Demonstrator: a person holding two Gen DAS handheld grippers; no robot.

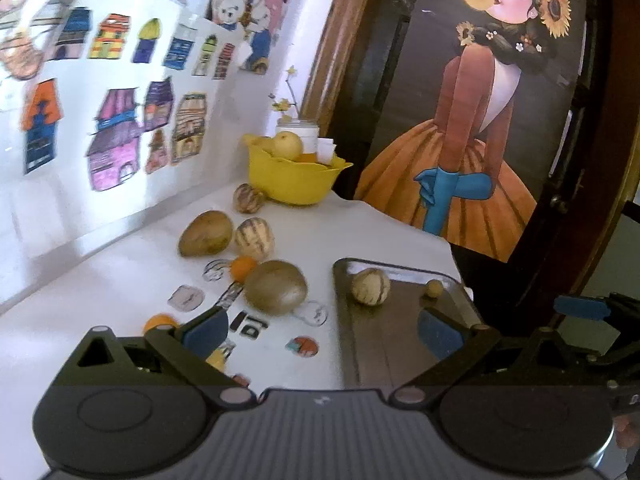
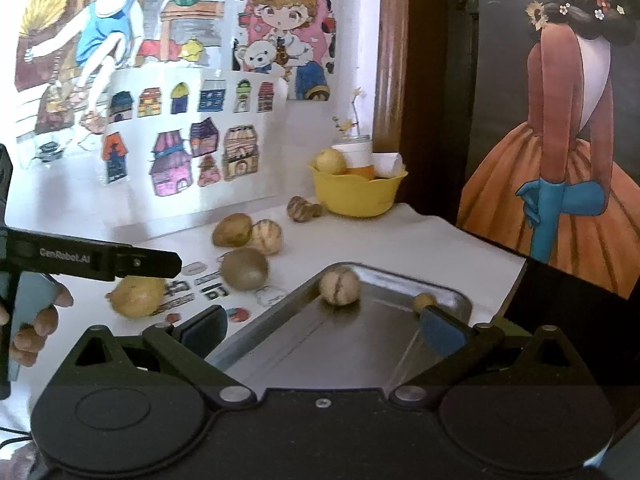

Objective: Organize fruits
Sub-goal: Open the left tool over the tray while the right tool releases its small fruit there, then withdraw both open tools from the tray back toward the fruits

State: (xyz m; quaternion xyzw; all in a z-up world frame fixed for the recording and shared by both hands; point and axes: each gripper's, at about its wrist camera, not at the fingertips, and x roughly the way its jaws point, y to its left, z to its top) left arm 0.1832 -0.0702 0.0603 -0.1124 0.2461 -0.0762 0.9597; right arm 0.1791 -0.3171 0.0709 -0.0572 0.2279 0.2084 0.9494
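Left wrist view: left gripper jaws spread wide, empty, over the near edge of the metal tray. A striped melon lies in the tray's far left corner, beyond the jaws.

Right wrist view: right gripper likewise released, empty; the melon sits ahead, clear of both pads.

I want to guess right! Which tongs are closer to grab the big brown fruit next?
Probably the left tongs. They're open, and the big brown fruit sits just ahead of them. The right tongs hover over the tray.
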